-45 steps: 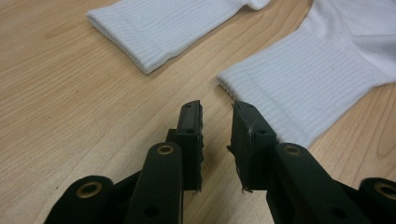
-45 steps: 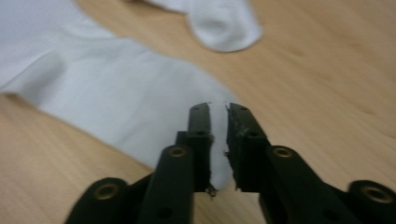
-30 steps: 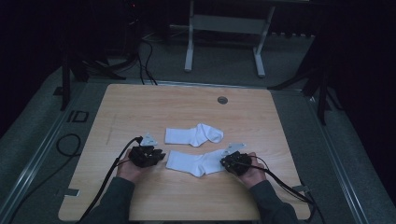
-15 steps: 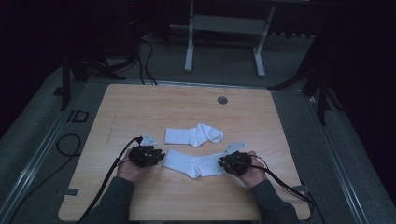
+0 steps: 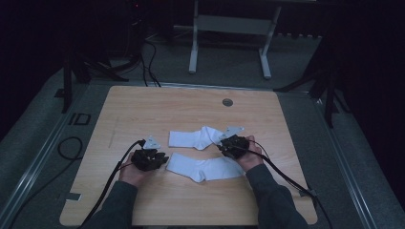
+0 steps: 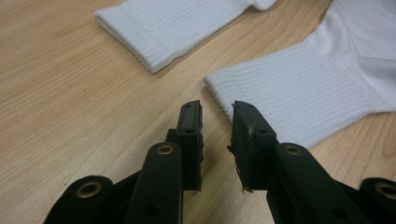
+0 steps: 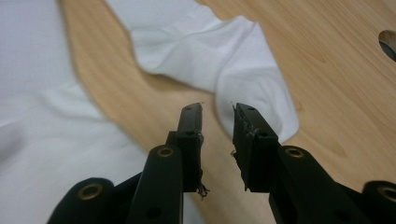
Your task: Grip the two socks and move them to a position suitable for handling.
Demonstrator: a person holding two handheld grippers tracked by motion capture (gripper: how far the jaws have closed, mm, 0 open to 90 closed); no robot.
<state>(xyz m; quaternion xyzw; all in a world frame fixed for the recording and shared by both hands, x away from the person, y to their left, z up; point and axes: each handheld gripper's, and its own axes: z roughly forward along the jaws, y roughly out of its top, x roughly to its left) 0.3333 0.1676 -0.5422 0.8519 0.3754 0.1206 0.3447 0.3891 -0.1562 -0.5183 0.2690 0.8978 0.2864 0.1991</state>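
Presently, two white ribbed cotton socks lie flat on the pale wooden table (image 5: 143, 109), one behind the other, apart with a strip of bare wood between them. The left gripper (image 6: 217, 114) sits low at the cuff end of the nearer white sock (image 6: 327, 79); its jaws stand a narrow gap apart and hold nothing, the cuff corner lying just ahead of the tips. The farther white sock (image 6: 173, 28) lies beyond, its cuff likewise free. The right gripper (image 7: 218, 115) is poised between the two socks near their toe ends, jaws equally narrow and empty, with the toe of the farther sock (image 7: 252, 79) just past the tips and the nearer sock (image 7: 42, 116) spreading to one side. In the high view the left gripper (image 5: 152, 160) and right gripper (image 5: 232, 144) flank the nearer sock (image 5: 205, 168), with the farther sock (image 5: 196, 138) behind. Judged from this arrangement, the chief risk is a poor pinch: with so narrow an opening, the jaws may push the thin fabric along the table rather than take it, bunching the cuff. The right gripper, sitting between both socks, could catch the wrong one or snag both layers. Uneven lifting by the two hands would twist or stretch the sock.
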